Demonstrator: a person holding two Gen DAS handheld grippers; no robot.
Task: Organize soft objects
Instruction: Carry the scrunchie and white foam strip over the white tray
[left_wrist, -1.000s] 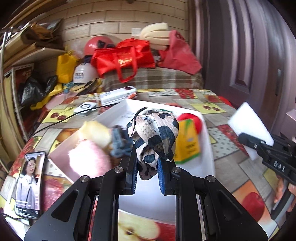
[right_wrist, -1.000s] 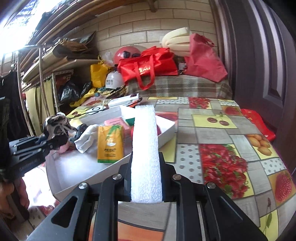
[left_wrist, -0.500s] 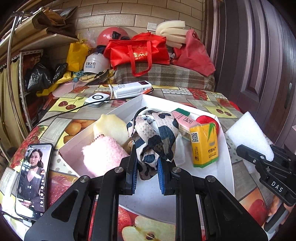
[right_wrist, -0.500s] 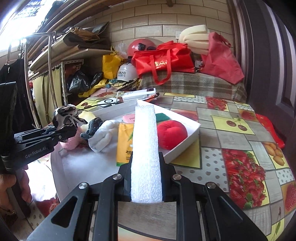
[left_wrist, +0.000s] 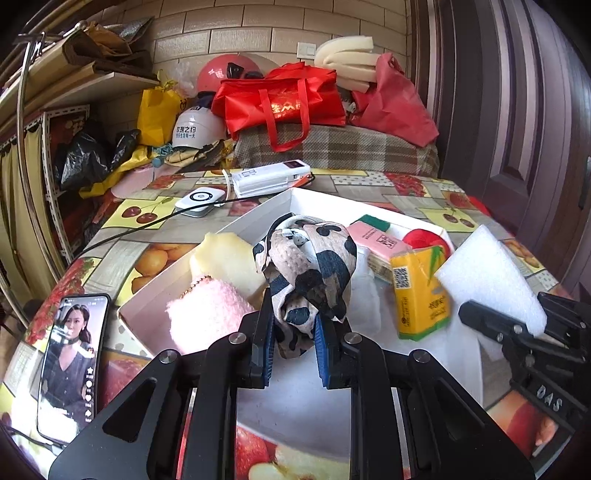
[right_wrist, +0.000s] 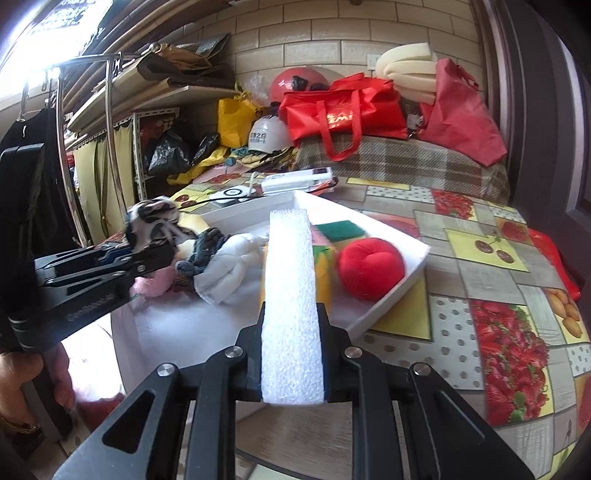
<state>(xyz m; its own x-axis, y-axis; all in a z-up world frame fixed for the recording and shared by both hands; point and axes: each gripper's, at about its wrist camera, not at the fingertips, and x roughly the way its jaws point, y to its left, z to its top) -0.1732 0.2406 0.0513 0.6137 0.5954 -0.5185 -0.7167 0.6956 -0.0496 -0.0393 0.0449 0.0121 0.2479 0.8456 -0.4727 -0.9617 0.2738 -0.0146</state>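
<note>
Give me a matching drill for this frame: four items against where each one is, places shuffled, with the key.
Items:
1. spotted cloth
2. white foam block
3. red ball
4. phone

Places:
A. lying in the white tray
B. clamped in the left gripper
C. flat on the tablecloth, outside the tray
D. clamped in the right gripper

Pairs: 1-B, 2-D, 3-A, 4-C

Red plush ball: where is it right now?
The red plush ball lies in the white tray's far right corner, right of the yellow tissue pack.
</note>
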